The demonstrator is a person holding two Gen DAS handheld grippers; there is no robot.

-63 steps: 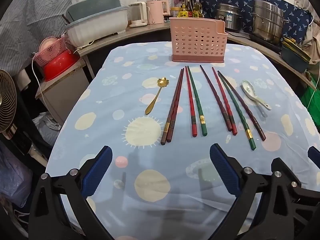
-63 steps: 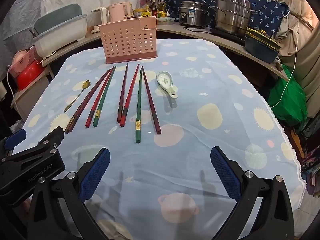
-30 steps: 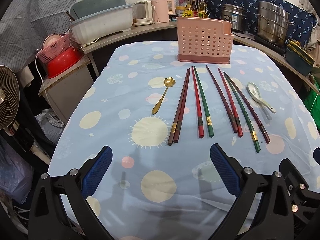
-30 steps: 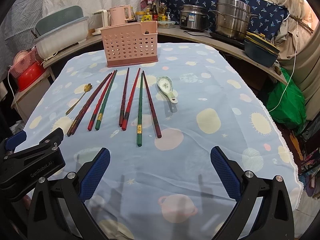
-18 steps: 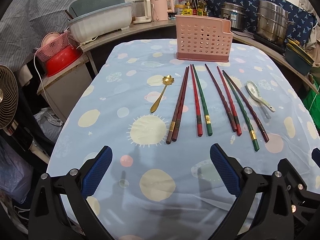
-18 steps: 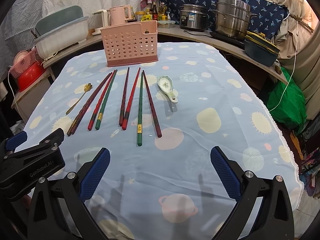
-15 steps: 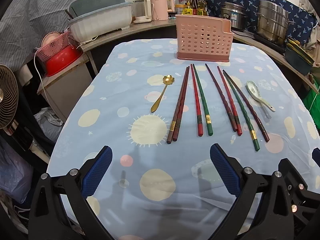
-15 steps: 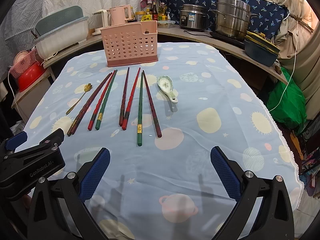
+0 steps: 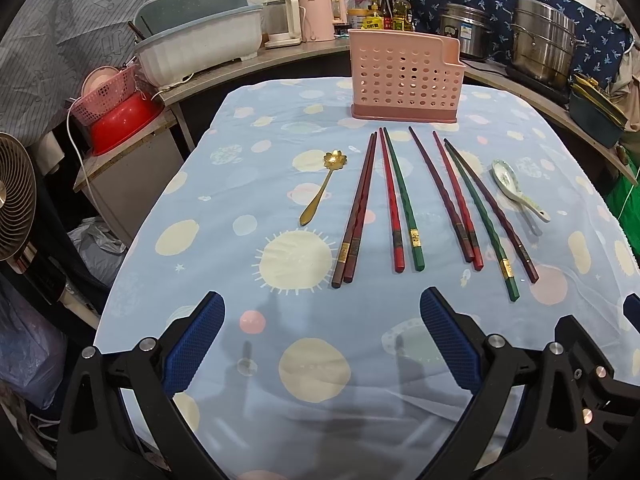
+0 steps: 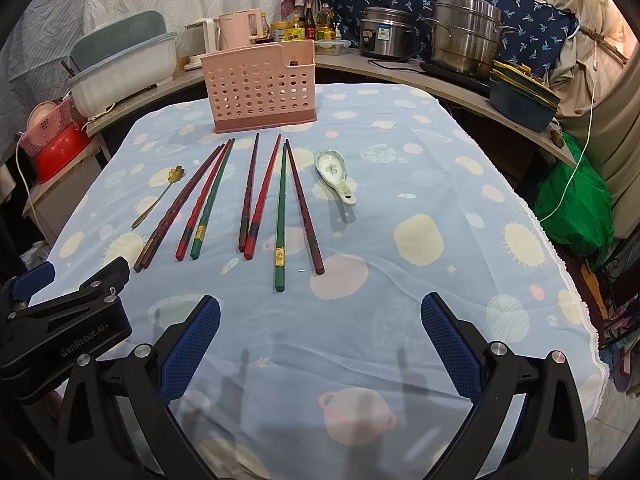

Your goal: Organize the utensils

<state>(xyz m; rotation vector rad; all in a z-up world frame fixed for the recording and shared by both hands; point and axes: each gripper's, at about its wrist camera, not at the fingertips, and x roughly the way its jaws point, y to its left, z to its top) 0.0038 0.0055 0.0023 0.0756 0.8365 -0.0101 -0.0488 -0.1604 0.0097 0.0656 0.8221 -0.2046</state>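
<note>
Both the left gripper [image 9: 322, 320] and right gripper [image 10: 320, 322] hover wide apart, empty, over bare tablecloth [image 10: 440, 184] near its front edge, ahead of slim twisted chopsticks [image 9: 404, 200] lying before the pink perforated holder [image 9: 404, 76].

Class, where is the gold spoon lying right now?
In the left wrist view, the gold spoon lies flat on the tablecloth, left of the leftmost chopstick pair.

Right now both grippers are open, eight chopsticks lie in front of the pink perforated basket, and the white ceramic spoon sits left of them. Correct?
Not quite: the white ceramic spoon lies right of the chopsticks, as the right wrist view shows; the gold flower-shaped spoon is on the left.
</note>
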